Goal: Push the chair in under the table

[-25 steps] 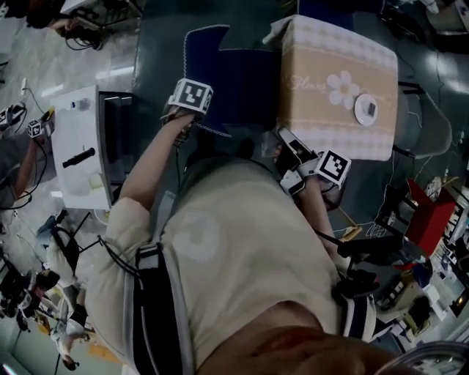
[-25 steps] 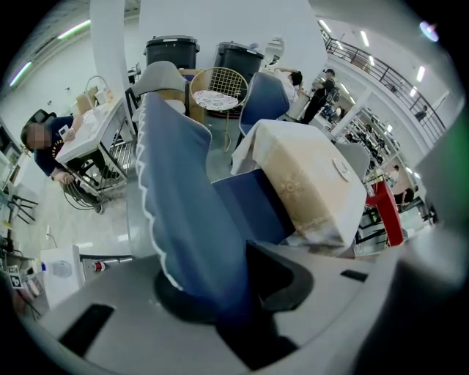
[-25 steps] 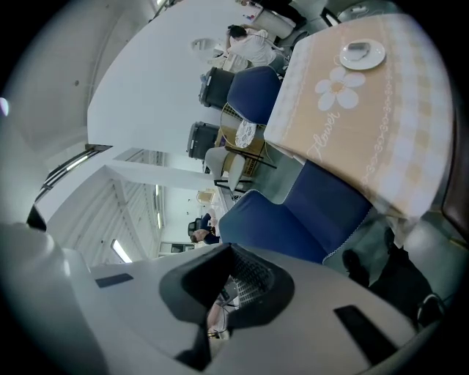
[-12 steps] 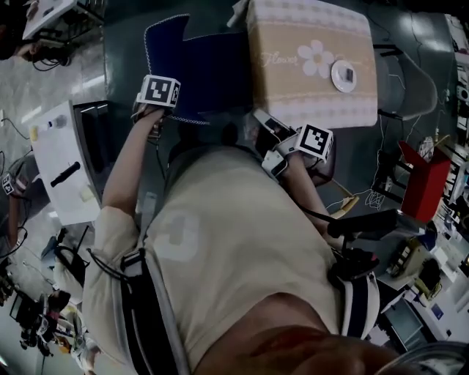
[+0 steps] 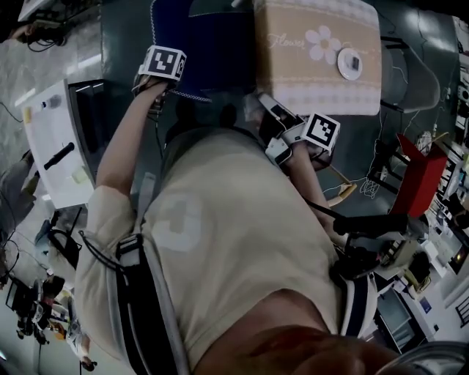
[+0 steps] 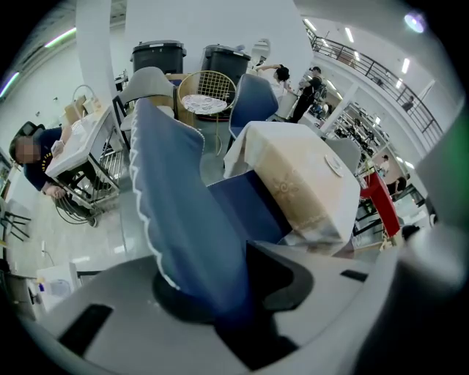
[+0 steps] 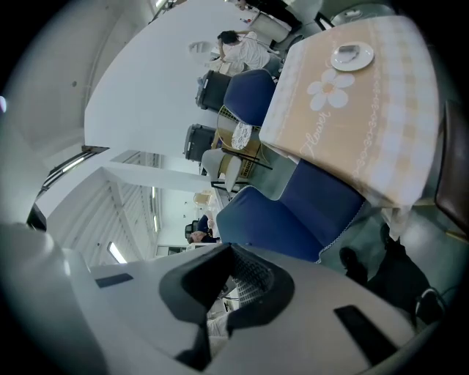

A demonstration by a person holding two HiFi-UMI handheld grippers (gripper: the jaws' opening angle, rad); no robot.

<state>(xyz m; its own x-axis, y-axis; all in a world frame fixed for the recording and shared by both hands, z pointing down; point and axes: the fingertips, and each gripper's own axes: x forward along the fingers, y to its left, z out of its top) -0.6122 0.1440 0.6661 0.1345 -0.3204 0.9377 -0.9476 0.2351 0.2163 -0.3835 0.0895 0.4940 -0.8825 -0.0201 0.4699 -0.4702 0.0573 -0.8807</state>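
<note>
Little has changed since a second ago: my left tongs (image 6: 220, 286) pinch the chair (image 6: 183, 212) back, my right tongs (image 7: 231, 289) are pressed together, empty; the seat is partly under the counter (image 5: 293, 80), so pushing remains

A white wall (image 6: 190, 22) rises behind two dark bins (image 6: 158, 56) and a wire basket (image 6: 205, 95). Strip lights (image 6: 350, 35) line the ceiling above a railing (image 6: 370, 67). The floor (image 5: 121, 51) is grey. A white desk (image 5: 44, 124) stands at the left, and a red object (image 5: 419, 176) at the right among cables.
</note>
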